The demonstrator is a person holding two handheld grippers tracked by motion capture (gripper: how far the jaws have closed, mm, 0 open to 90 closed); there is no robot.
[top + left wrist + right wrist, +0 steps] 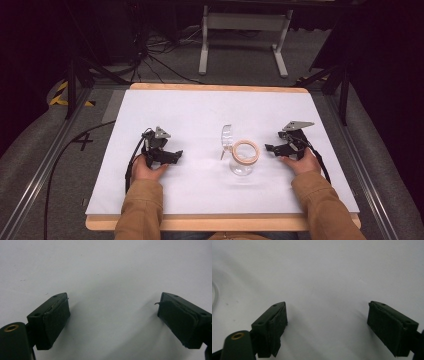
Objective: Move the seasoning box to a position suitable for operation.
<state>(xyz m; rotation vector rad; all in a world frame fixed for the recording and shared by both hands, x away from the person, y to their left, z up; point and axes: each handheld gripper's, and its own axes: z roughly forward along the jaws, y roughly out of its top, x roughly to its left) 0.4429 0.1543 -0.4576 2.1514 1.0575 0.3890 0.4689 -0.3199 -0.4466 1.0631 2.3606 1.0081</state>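
Observation:
A clear glass jar [243, 161] with a pale wooden ring at its mouth stands near the middle of the white table top [200, 110], its glass lid [227, 136] swung up on the left side. My left gripper [176, 156] rests on the table to the jar's left, jaws pointing right, open with nothing between the pads [56, 320]. My right gripper [270, 148] rests just to the jar's right, jaws pointing left toward it, open and empty as well, as its pads [275, 327] show. A faint curved glass edge [215, 296] shows at the left of the right gripper view.
The table has a wooden rim [220, 88] and a metal rail [45, 170] along its left side. Cables [160, 55] and a white stand [245, 30] lie on the floor beyond the far edge.

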